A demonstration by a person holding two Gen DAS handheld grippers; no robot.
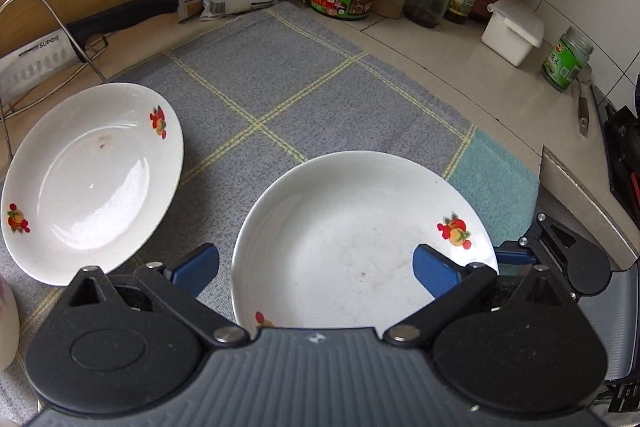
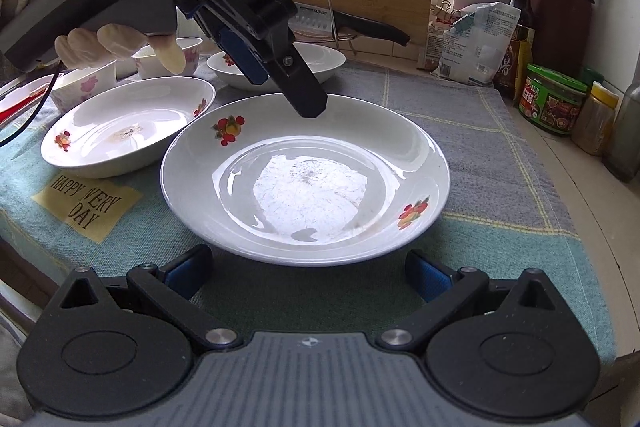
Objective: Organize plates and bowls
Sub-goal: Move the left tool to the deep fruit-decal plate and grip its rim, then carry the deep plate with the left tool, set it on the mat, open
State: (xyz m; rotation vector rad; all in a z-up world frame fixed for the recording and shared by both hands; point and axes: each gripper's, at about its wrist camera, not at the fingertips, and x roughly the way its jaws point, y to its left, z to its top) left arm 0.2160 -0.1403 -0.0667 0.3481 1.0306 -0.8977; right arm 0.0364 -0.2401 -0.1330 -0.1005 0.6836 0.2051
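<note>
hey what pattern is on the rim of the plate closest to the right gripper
White plate with small red, orange and green fruit motifs spaced around its rim; clearest in the right wrist view.

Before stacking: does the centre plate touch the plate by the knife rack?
Apart: left wrist view shows bare cloth between the centre plate and the rack-side plate.
</note>
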